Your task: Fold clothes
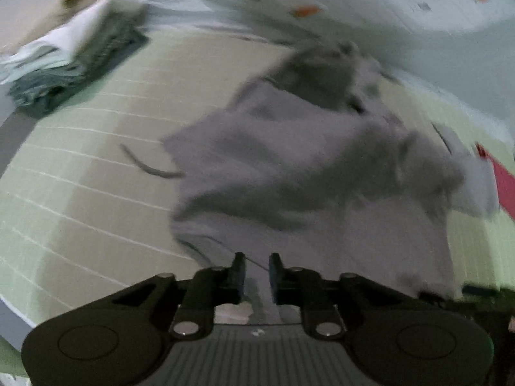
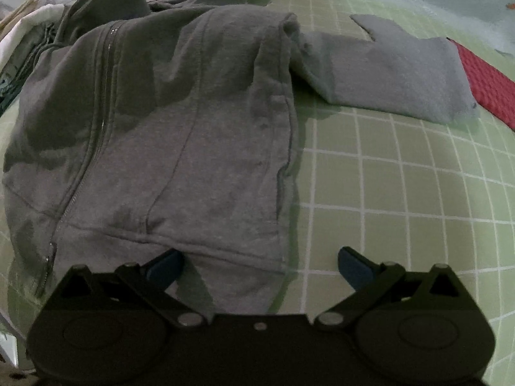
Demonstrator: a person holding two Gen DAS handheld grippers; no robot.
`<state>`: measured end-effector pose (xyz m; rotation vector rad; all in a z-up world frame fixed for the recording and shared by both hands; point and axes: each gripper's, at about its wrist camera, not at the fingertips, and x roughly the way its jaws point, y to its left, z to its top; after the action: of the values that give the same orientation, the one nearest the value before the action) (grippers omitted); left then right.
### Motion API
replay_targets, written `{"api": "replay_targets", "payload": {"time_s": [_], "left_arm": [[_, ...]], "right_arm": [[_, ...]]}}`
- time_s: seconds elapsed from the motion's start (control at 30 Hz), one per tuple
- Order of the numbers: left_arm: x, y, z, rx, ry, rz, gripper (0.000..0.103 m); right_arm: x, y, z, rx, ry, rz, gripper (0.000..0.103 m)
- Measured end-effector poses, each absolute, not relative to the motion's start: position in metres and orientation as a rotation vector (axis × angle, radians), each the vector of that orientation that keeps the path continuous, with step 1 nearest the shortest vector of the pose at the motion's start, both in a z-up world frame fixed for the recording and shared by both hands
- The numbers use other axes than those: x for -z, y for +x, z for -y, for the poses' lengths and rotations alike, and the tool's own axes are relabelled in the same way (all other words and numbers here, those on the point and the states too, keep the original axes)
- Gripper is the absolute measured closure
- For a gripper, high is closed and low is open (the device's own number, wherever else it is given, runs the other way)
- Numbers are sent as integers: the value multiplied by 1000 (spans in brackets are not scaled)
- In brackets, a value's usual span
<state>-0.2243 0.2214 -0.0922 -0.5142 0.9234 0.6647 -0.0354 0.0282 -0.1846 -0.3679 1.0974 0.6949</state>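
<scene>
A grey zip-up hoodie (image 2: 177,128) lies front up on a green grid mat (image 2: 402,193). Its zipper (image 2: 103,112) runs down the left side, and one sleeve (image 2: 396,74) stretches out to the right. My right gripper (image 2: 260,267) hangs open and wide over the hoodie's bottom hem. Its left finger (image 2: 167,267) is over the cloth and its right finger is over bare mat. In the blurred left wrist view the hoodie (image 1: 305,160) is bunched and drawn toward my left gripper (image 1: 257,268). The narrow jaws have grey cloth running between them.
A stack of folded clothes (image 1: 70,58) sits at the mat's far left corner. A loose grey drawstring (image 1: 145,165) trails on the mat (image 1: 96,160) beside the hoodie. A red cloth (image 2: 489,87) lies at the right edge past the sleeve. Pale patterned bedding (image 1: 386,6) lies beyond the mat.
</scene>
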Motion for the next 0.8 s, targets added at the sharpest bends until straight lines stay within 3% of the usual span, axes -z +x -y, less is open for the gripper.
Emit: {"api": "replay_targets", "payload": {"time_s": [0.1,0.13,0.23,0.43,0.6,0.67,0.7,0.77,0.8], "left_arm": [[90,-243,-245,-722,-586,-867,69],[91,-247,-254,-731,-610,-859,61],[103,-249,-276,-686,-668,-874,22],[138,-237,-299,-636,-613,-938,16],[160,-229,-310,-577,-655,-940,20],[159,-229,-308,-555,-642,-908,47],[158,-230,-307,-547,-644,-903,49],[157,-232,-305,-531,-648,-893,69],[156,-234,-303,-523,-651,-887,73]], "right_arm": [[185,-39,-27,-679,-360,-1086,0],[185,-41,-29,-671,-358,-1082,0],[185,-45,-32,-649,-349,-1069,0],[187,-52,-29,-639,-323,-1016,0],[189,-56,-28,-613,-303,-992,0],[190,-57,-28,-594,-295,-993,0],[191,-57,-28,-585,-290,-994,0],[190,-58,-28,-570,-283,-994,0],[190,-59,-29,-564,-279,-993,0]]}}
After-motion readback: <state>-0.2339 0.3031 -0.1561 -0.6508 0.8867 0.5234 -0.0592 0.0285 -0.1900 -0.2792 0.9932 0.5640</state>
